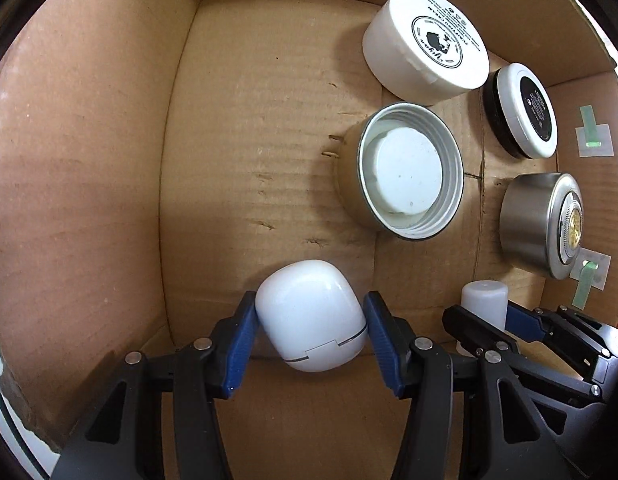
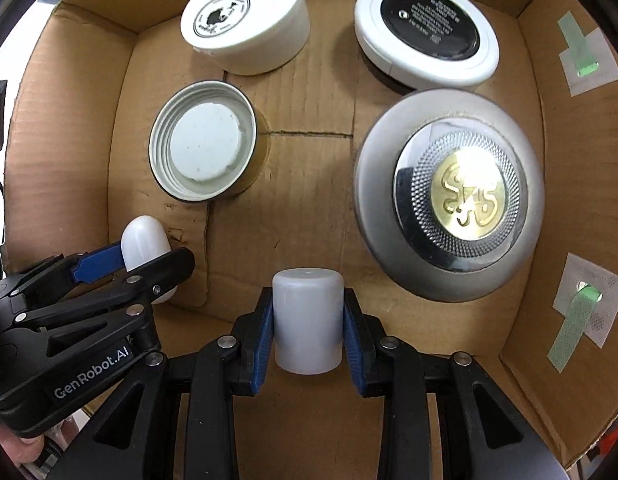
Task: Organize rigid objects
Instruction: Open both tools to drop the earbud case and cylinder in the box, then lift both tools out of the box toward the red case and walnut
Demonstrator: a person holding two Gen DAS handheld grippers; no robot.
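Both grippers reach into a cardboard box. My left gripper is shut on a white earbud case, held over the box floor near the left wall; the case also shows in the right wrist view. My right gripper is shut on a translucent white cap, which also shows in the left wrist view. In the box lie a white cream jar, a black-topped white compact, an upturned metal lid with a white liner and a silver tin with a gold emblem.
The box walls close in on all sides. Green tape tabs stick on the right wall. Bare cardboard floor lies between the left wall and the metal lid.
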